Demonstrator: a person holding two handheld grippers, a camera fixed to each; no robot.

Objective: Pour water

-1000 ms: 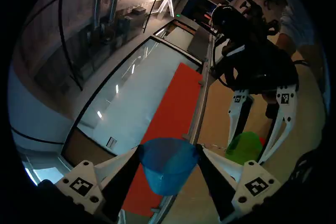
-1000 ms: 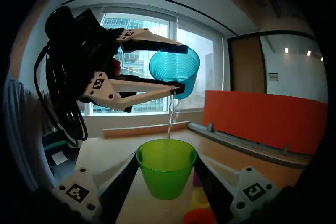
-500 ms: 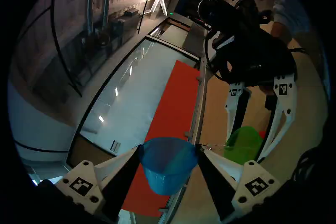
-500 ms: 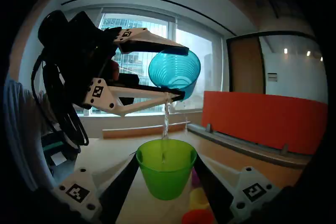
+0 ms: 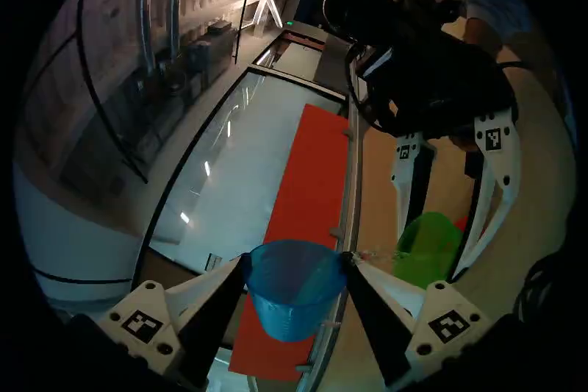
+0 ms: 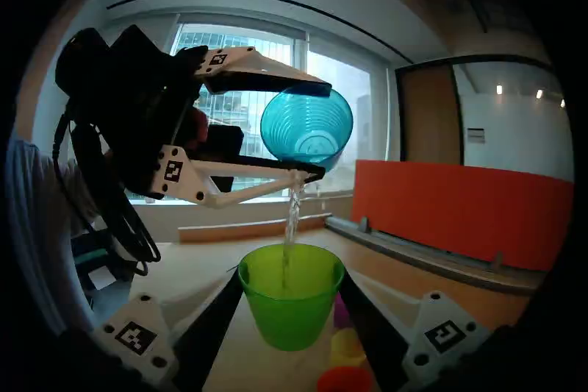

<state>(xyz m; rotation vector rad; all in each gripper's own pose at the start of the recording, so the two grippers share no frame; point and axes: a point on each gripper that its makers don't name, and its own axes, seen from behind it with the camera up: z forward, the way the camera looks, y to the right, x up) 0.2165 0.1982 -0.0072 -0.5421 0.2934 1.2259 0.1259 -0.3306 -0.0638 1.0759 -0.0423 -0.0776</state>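
Pours a thin stream of water from a translucent blue cup, ribbed inside and tipped far over with its mouth turned toward the right gripper view, into a translucent green cup directly below. Grips the blue cup between both fingers of the left claw, closed onto its sides and rolled so that one finger lies above the other, high over the pale wooden surface. Holds the green cup upright between both fingers of the right claw, pressed against its walls, above the surface and well short of its far edge under the window. Cuts off a yellow cup and an orange cup low behind the green cup's base. Leaves the water level in the green cup hard to judge through the tinted wall. Hides the hand on the left claw behind its dark body and cables, beside a pale sleeve.
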